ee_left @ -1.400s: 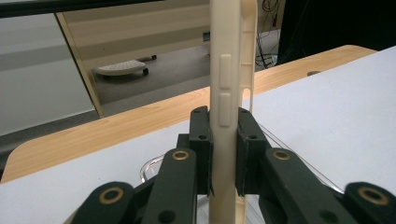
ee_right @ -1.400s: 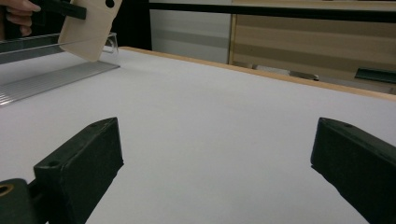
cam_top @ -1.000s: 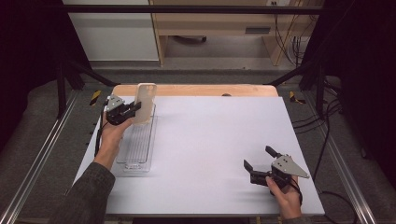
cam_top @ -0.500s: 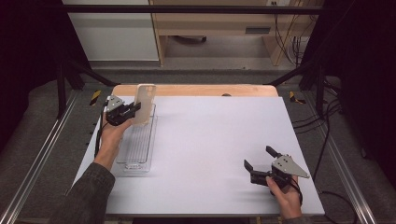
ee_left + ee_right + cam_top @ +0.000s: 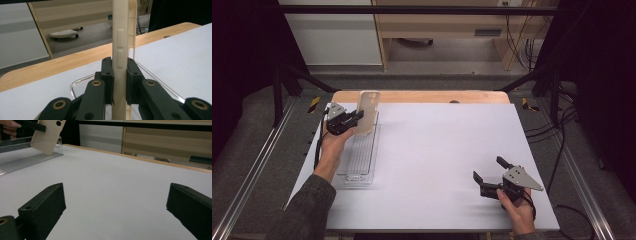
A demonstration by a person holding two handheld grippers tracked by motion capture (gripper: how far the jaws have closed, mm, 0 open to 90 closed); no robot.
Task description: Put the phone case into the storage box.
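- The cream phone case (image 5: 367, 111) is clamped on its side edges by the left gripper (image 5: 353, 120), whose jaws are closed flat against it; the case is held upright above the far end of the clear tray (image 5: 360, 172).
- In the left gripper view the phone case (image 5: 123, 45) is seen edge-on, its button bumps facing the camera, with the curved rim of the clear tray (image 5: 75, 85) below.
- The lift is judged complete; setting the case down, whether in the tray or on the white table (image 5: 447, 150), is judged still to be done.
- The right gripper (image 5: 492, 175) is held wide open and empty near the table's near right corner, well apart from the case.
- A wooden board (image 5: 422, 96) lies along the far edge; no obstruction is seen between case and tray.
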